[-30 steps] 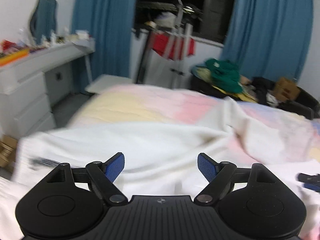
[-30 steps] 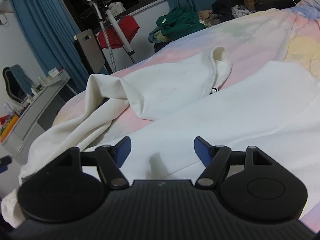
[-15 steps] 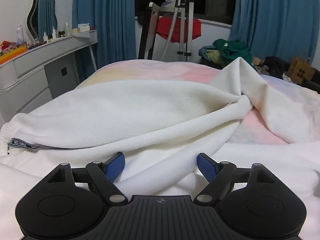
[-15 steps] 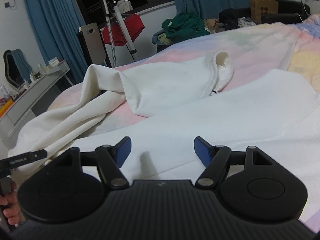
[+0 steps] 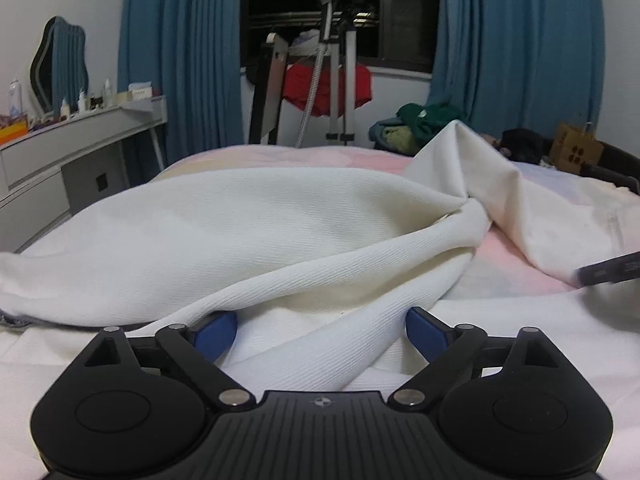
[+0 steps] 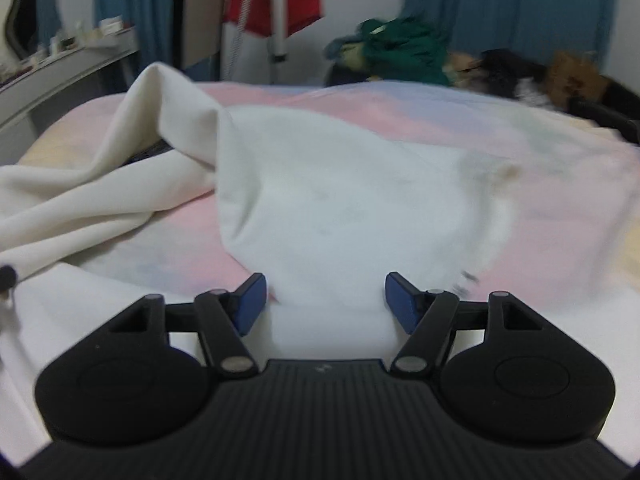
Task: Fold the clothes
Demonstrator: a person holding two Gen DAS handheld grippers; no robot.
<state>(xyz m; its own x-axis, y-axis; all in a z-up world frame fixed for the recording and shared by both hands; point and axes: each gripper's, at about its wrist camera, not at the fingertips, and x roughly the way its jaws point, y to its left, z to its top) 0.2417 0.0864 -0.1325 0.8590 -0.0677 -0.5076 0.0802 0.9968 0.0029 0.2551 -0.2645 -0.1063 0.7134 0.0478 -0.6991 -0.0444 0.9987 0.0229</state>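
The cream-white ribbed knit garment [image 5: 248,232] sprawls crumpled across the pastel pink-and-yellow bed [image 6: 460,120], its long twisted fold running from near left up toward far right. Left tongs [image 5: 320,334] stand apart — a fold lies between them, ungripped. Right tongs [image 6: 324,300] also gape, straddling a flap's edge.
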